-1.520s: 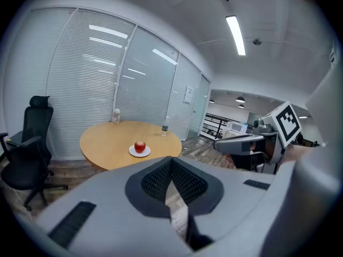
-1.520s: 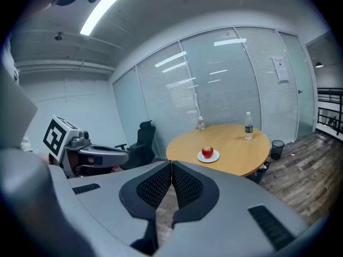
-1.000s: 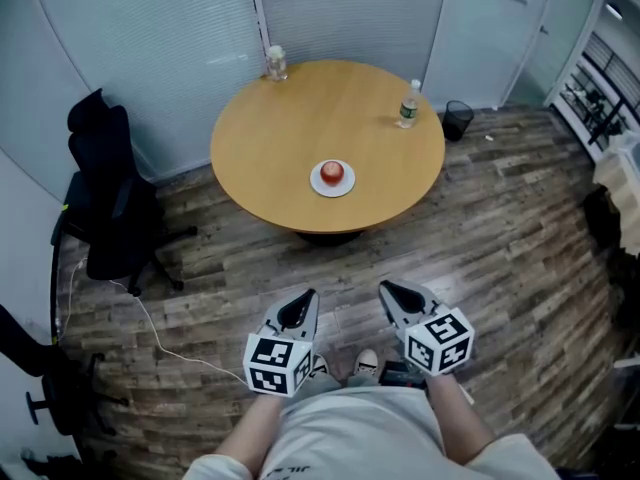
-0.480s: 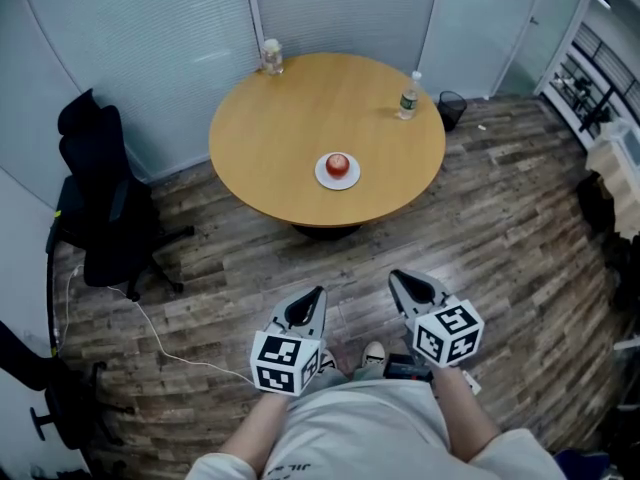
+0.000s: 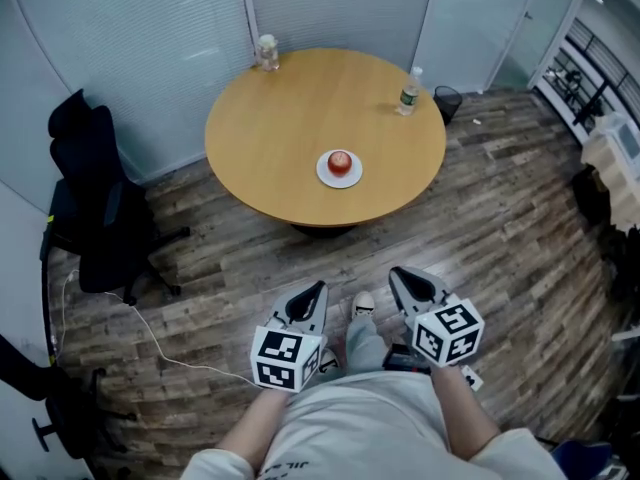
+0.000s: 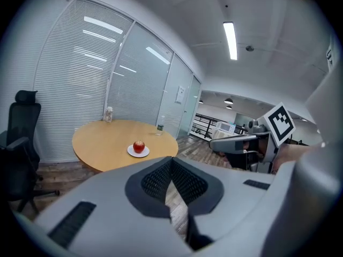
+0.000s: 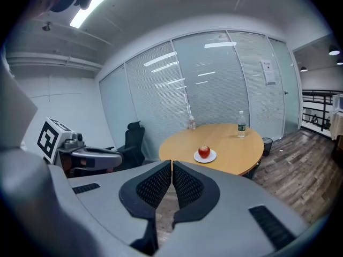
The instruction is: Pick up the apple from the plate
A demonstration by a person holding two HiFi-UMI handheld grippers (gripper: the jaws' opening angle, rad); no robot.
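A red apple [image 5: 340, 161] rests on a small white plate [image 5: 327, 176] near the front edge of a round wooden table [image 5: 290, 128]; the apple [image 6: 139, 146] and plate [image 6: 132, 152] also show in the left gripper view, and the apple [image 7: 204, 152] and plate [image 7: 211, 158] in the right gripper view. My left gripper [image 5: 312, 291] and right gripper [image 5: 399, 276] hang over the floor, well short of the table, both shut and empty. In the left gripper view the left gripper [image 6: 171, 161] has its pads together; the right gripper [image 7: 171, 164] shows the same in its own view.
A plastic bottle [image 5: 408, 92] stands at the table's right edge and a jar [image 5: 266, 51] at its far edge. A black office chair [image 5: 92, 208] is at the left, a small bin [image 5: 446, 101] at the right. A cable [image 5: 175, 353] runs across the wooden floor.
The table has shifted slightly in the head view as the person steps; a foot now shows forward between the grippers. Both grippers stay shut and empty.
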